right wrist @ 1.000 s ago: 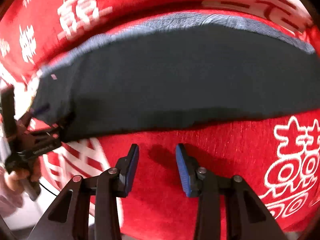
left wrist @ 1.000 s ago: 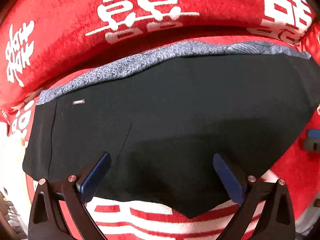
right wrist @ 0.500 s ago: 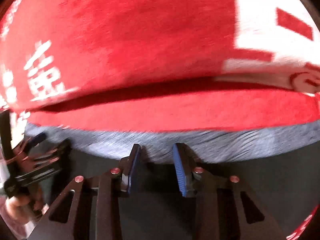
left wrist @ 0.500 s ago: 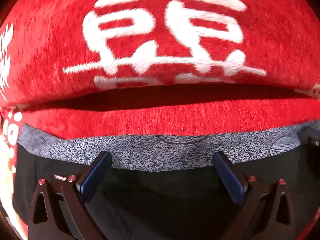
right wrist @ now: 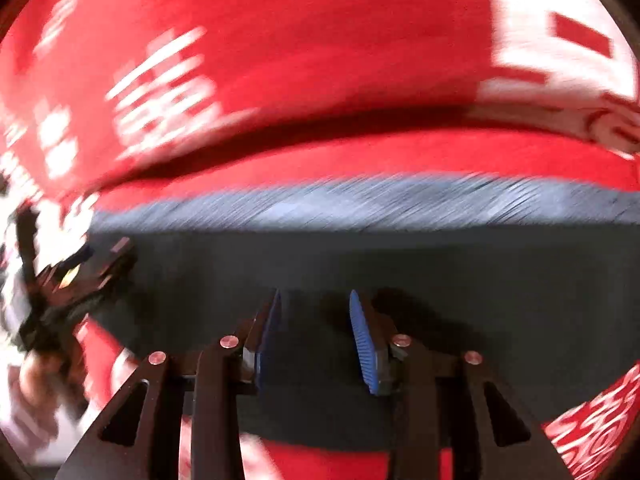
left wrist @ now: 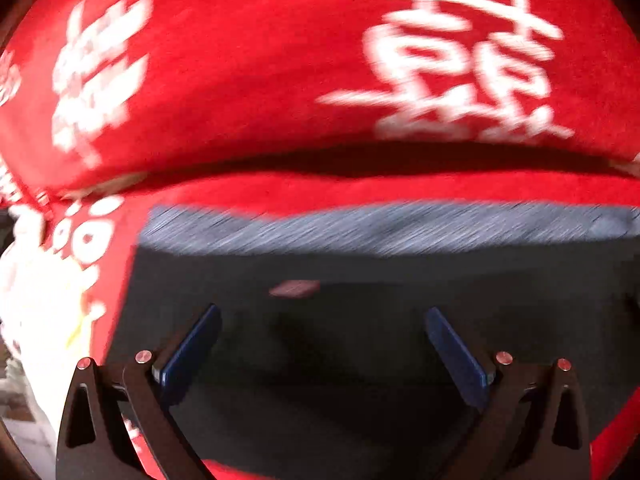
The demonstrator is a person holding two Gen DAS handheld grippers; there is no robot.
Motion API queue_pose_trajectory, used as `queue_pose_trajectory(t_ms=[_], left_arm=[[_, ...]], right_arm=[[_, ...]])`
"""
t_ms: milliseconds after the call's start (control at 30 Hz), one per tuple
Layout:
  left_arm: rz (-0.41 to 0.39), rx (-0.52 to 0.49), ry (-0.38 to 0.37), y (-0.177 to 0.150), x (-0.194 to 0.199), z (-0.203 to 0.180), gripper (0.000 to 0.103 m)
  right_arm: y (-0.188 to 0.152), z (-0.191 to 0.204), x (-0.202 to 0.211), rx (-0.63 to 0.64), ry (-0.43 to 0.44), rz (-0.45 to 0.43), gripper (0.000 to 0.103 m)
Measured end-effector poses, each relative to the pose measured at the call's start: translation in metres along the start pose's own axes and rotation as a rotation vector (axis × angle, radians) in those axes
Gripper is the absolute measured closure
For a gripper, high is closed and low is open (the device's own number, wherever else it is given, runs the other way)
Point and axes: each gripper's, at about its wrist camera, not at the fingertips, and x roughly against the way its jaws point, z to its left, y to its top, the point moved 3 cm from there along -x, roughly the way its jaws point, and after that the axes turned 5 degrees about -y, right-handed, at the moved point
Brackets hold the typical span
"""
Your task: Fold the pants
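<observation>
The black pants (left wrist: 360, 320) lie flat on the red cover, with a grey speckled waistband (left wrist: 380, 228) along the far edge and a small label (left wrist: 294, 288) near it. My left gripper (left wrist: 322, 344) is wide open above the black cloth, holding nothing. In the right wrist view the pants (right wrist: 440, 268) and the waistband (right wrist: 360, 204) fill the middle. My right gripper (right wrist: 314, 332) is open with a narrower gap, over the black cloth, empty. The left gripper (right wrist: 86, 276) shows at the pants' left end. Both views are motion-blurred.
The red cover with white characters (left wrist: 280, 80) spans the surface and rises behind the pants as a backrest or fold (right wrist: 320, 60). A white area (left wrist: 32, 300) lies past the cover's left edge. A hand (right wrist: 36, 368) holds the left gripper.
Both grippers swept from the near hem over the pants toward the waistband. In the last half second they drew back slightly, and the left view shifted toward the pants' left end. Jaws are unchanged.
</observation>
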Motion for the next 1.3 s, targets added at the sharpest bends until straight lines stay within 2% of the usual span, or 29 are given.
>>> queue_pose_trajectory(t_ms=[67,167,200,300,333,400,467,667,767,833,900,1033,1300], left_arm=[[0.005,0.005,0.058,-0.012,0.0,0.024,0.0],[0.059,0.005,0.183,-0.034,-0.012,0.071,0.0],[0.083,0.03,0.168,-0.053,-0.02,0.081,0.0],[0.078,0.111,0.059,-0.069,-0.021,0.107,0.0],[0.073,0.107,0.053,-0.071,-0.021,0.11,0.0],[0.064,0.09,0.057,-0.072,-0.024,0.11,0.0],[0.056,0.09,0.049,-0.073,-0.023,0.11,0.0],[0.1,0.067,0.073,-0.068,0.002,0.075,0.0],[0.135,0.056,0.037,-0.073,0.017,0.057,0.0],[0.153,0.041,0.016,-0.076,0.026,0.044,0.0],[0.169,0.021,-0.002,-0.078,0.033,0.03,0.0],[0.175,-0.031,-0.01,-0.078,0.046,0.002,0.0],[0.198,-0.127,-0.022,-0.075,0.063,-0.064,0.0]], right_arm=[[-0.025,0.035,0.002,0.063,0.085,0.023,0.063],[-0.057,0.077,-0.002,0.162,0.139,0.055,0.063],[-0.067,0.089,-0.006,0.194,0.148,0.066,0.063],[-0.071,0.117,-0.019,0.242,0.167,0.063,0.063],[-0.078,0.129,-0.025,0.259,0.168,0.069,0.063],[-0.087,0.142,-0.047,0.288,0.142,0.136,0.063],[-0.094,0.145,-0.043,0.313,0.115,0.102,0.063],[-0.093,0.145,-0.039,0.258,0.081,0.141,0.063],[-0.102,0.145,-0.037,0.256,0.06,0.178,0.063],[-0.111,0.142,-0.035,0.21,0.075,0.222,0.063],[-0.118,0.132,-0.024,0.155,0.068,0.214,0.063],[-0.124,0.108,-0.008,0.047,0.059,0.197,0.049],[-0.131,0.046,0.02,-0.101,0.038,0.172,0.044]])
